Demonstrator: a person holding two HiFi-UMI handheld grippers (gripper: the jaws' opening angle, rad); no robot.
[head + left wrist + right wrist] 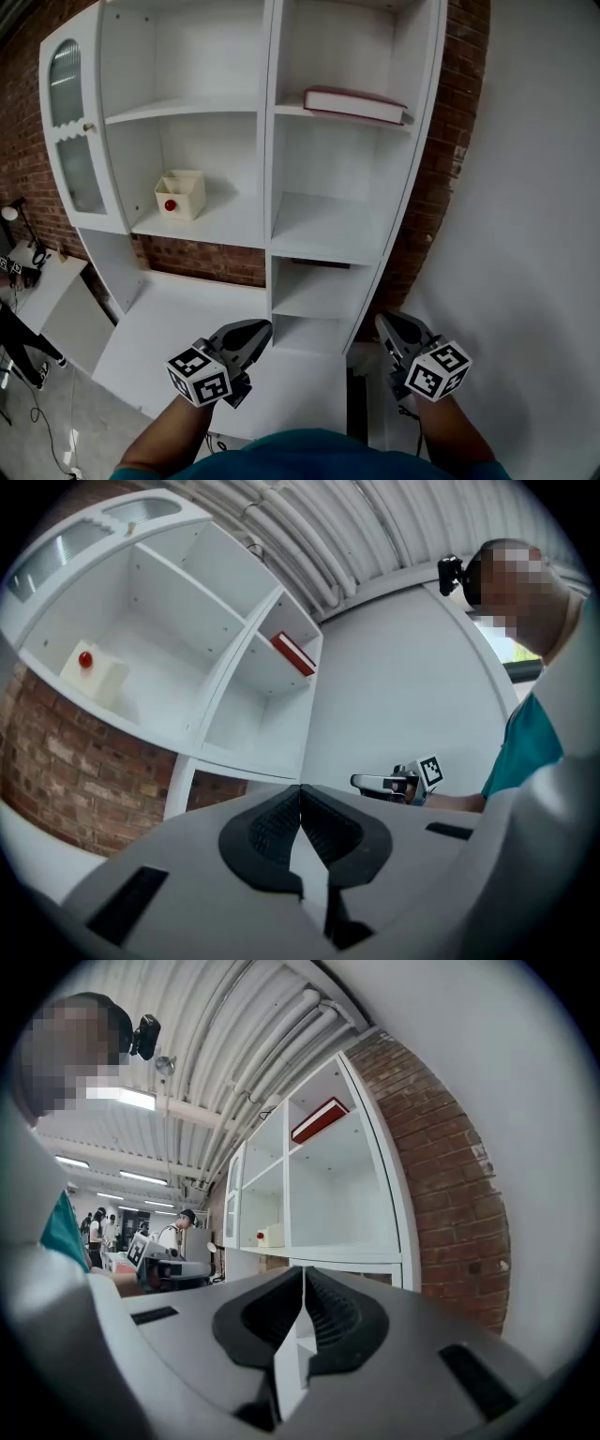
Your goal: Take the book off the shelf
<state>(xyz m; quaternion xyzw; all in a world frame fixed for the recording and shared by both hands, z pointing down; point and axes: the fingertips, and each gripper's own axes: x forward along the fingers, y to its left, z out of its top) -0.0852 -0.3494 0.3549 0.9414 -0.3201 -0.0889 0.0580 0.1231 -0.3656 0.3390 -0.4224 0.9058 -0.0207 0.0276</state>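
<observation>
Left hand-held gripper [258,330] and right hand-held gripper [386,326] are both held low in front of the person, well short of the white shelf unit [267,141]. Each has its jaws pressed together on nothing; the 2 gripper views show the ribbed pads meeting with only air around them. To me that looks like a carrying posture for the approach, not a grasp, so I'd judge the task hardly begun.

The book [354,103] lies flat on its side on the upper shelf of the right-hand column, alone in that compartment and close to the shelf's front edge, with its long side facing the room. Lying flat like that, it offers a thin edge to pinch, which probably suits a level reach, and the jaws would need to part first. The right hand-held gripper stands under that column, so it seems the likelier one to go up.

A cream box [181,195] with a red knob sits 1 level lower in the left column, well apart from the book.
</observation>
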